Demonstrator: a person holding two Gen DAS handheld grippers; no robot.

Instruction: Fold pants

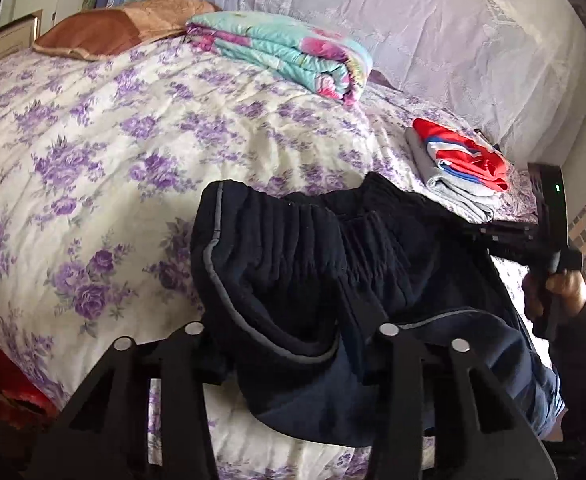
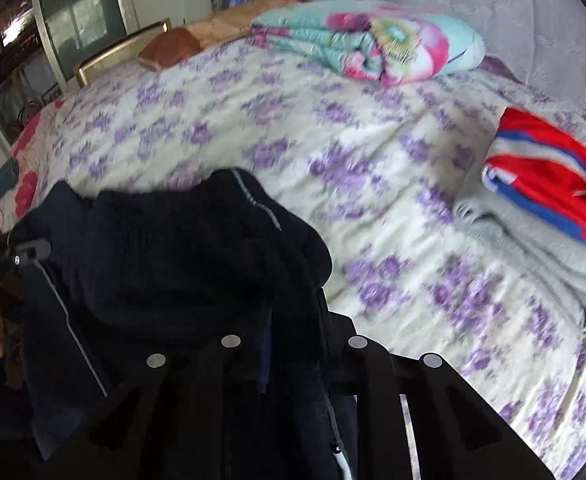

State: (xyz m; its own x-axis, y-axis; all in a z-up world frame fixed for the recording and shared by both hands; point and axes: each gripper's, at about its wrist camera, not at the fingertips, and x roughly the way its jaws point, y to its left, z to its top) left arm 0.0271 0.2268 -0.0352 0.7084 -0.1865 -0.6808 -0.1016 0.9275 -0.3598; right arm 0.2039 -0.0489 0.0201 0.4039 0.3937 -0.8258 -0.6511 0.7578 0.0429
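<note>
Dark navy pants (image 1: pixel 293 256) with grey piping and a gathered waistband are held up above the near edge of the bed. My left gripper (image 1: pixel 293 332) is shut on the waistband's left part. My right gripper (image 2: pixel 293 344) is shut on the other part of the pants (image 2: pixel 181 256), which drape over and between its fingers. The right gripper's body also shows in the left wrist view (image 1: pixel 541 236), with the hand that holds it. The left gripper's tip shows at the left edge of the right wrist view (image 2: pixel 25 252). The pants' legs hang down out of sight.
The bed has a white cover with purple flowers (image 1: pixel 113 160). A folded turquoise and pink quilt (image 1: pixel 289 52) lies at the back. A stack of folded clothes, red and blue on grey (image 1: pixel 461 168), lies on the right. A brown pillow (image 1: pixel 105 32) lies at the far left.
</note>
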